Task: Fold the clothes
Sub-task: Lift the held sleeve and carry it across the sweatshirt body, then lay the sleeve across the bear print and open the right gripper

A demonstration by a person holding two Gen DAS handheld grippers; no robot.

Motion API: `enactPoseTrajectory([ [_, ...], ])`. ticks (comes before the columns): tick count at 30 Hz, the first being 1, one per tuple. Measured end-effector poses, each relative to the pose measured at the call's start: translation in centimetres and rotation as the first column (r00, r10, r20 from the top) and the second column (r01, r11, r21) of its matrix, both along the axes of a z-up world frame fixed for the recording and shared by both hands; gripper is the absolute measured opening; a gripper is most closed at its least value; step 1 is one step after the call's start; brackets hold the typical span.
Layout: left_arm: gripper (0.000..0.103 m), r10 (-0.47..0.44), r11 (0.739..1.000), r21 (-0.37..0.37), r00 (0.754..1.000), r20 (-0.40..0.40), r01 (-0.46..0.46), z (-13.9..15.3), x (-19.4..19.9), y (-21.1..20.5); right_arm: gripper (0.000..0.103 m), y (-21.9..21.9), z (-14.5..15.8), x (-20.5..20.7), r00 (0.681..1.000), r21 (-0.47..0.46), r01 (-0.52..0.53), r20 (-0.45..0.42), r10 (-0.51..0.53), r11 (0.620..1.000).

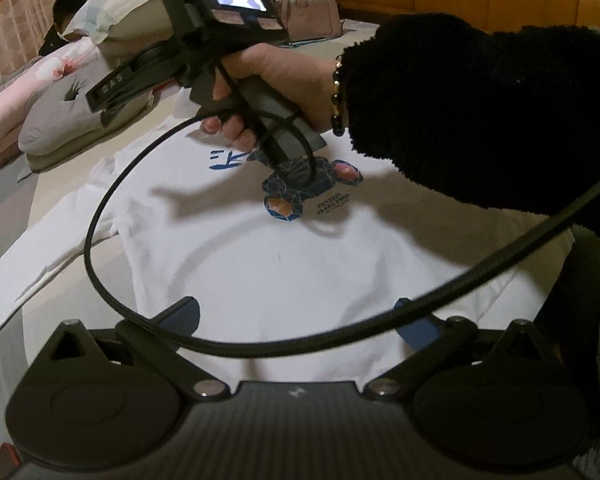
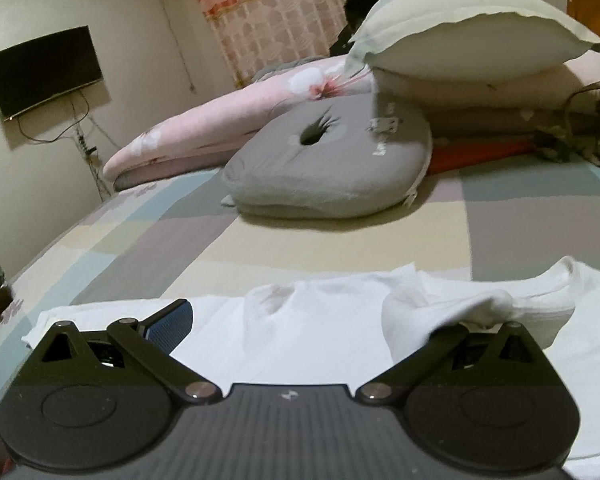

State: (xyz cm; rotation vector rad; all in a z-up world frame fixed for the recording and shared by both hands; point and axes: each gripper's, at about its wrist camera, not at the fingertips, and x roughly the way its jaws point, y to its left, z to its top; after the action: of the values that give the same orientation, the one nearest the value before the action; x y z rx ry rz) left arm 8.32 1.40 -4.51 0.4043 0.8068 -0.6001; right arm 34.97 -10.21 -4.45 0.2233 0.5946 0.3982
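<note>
White T-shirt (image 1: 260, 248) lay spread flat on the patchwork bedsheet (image 2: 340, 236), filling the centre of the left wrist frame, its blue print (image 1: 300, 188) just under the right hand (image 1: 276, 80). Left gripper (image 1: 300, 316) hung over the shirt with jaws spread, nothing between them. Right gripper (image 2: 308, 324) was also released at the lower centre of its frame, a shirt fold draped over one finger, grey cushion (image 2: 328, 160) beyond.

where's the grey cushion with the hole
In the right wrist view the grey cushion lies on the patchwork bedsheet, beyond the white t-shirt, beside the pink floral quilt.
</note>
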Motion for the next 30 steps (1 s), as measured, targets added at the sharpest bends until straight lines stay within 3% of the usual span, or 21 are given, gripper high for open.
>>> enactPoseTrajectory([
  [12,0.102,0.015,1.0,0.003,1.0,-0.012,-0.015,-0.3,-0.1,0.2,0.103,3.3,-1.6,-0.4,0.995,-0.054,-0.094,-0.037,0.092,0.994],
  [16,0.102,0.016,1.0,0.004,1.0,-0.014,-0.016,-0.4,-0.2,0.4,0.103,3.3,-2.8,0.1,0.99,-0.066,-0.112,-0.09,0.106,0.992],
  [24,0.102,0.013,1.0,0.002,1.0,-0.011,-0.013,-0.5,-0.2,0.6,0.103,-1.2,-3.9,-0.6,0.968,0.014,-0.11,-0.225,0.111,0.994],
  [30,0.102,0.004,1.0,-0.011,1.0,-0.004,-0.004,-0.7,-0.2,0.6,0.103,-7.0,-3.9,-1.4,0.963,0.133,-0.01,-0.267,0.045,0.991],
])
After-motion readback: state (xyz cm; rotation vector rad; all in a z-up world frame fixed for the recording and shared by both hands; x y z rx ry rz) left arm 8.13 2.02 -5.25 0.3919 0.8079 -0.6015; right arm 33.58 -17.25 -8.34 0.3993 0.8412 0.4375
